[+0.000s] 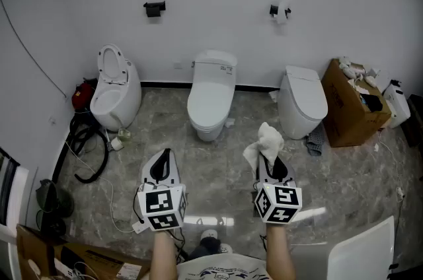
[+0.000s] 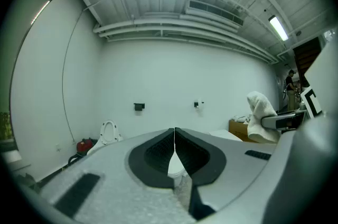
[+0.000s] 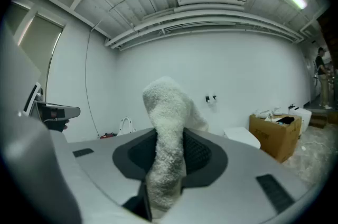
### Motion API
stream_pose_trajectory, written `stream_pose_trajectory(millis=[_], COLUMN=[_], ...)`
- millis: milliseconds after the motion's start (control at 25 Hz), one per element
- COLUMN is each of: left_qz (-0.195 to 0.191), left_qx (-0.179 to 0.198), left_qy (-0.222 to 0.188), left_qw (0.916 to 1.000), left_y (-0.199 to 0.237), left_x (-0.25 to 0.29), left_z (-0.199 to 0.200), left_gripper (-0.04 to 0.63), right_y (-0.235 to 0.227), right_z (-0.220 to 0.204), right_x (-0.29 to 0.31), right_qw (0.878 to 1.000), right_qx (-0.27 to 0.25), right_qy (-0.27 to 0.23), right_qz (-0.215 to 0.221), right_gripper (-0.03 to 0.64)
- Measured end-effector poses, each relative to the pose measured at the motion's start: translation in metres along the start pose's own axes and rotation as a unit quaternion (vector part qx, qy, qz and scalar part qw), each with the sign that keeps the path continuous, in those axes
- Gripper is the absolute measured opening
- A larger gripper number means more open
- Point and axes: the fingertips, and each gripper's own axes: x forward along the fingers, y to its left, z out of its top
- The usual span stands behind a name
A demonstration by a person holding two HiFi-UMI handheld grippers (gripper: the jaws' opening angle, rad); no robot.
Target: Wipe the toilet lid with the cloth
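Three white toilets stand along the far wall. The middle toilet [image 1: 211, 99] has its lid [image 1: 212, 98] down, and it shows small between the left jaws [image 2: 174, 166]. The left toilet [image 1: 114, 88] has its lid up; the right toilet [image 1: 303, 102] is closed. My right gripper [image 1: 271, 160] is shut on a white fluffy cloth [image 1: 266, 143], which stands up between the jaws [image 3: 165, 138]. My left gripper [image 1: 162, 164] is shut with nothing in it. Both are held over the floor, short of the toilets.
A cardboard box [image 1: 351, 105] of odds and ends stands right of the right toilet, with a white canister [image 1: 396, 103] beside it. A black hose [image 1: 88, 146] and a red object [image 1: 82, 95] lie by the left toilet. A grey rag [image 1: 315, 140] lies on the marble floor.
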Motion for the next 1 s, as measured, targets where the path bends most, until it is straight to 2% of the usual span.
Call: stream_pose_trajectory(millis=[600,1000], left_qz=[0.0,0.0], left_qx=[-0.007,-0.006], left_qy=[0.001,-0.002], left_qw=[1.0,1.0], left_y=[0.008,0.03], left_x=[0.009,0.04], left_z=[-0.003,0.001], left_gripper=[0.009,0.009], right_y=[0.001,0.01], right_z=[-0.003,0.002], right_x=[0.01,0.047], right_qw=[1.0,1.0], right_qx=[0.002,0.019], right_qy=[0.003,-0.004], right_qz=[-0.001,-0.006], right_gripper=[0.11,0.114])
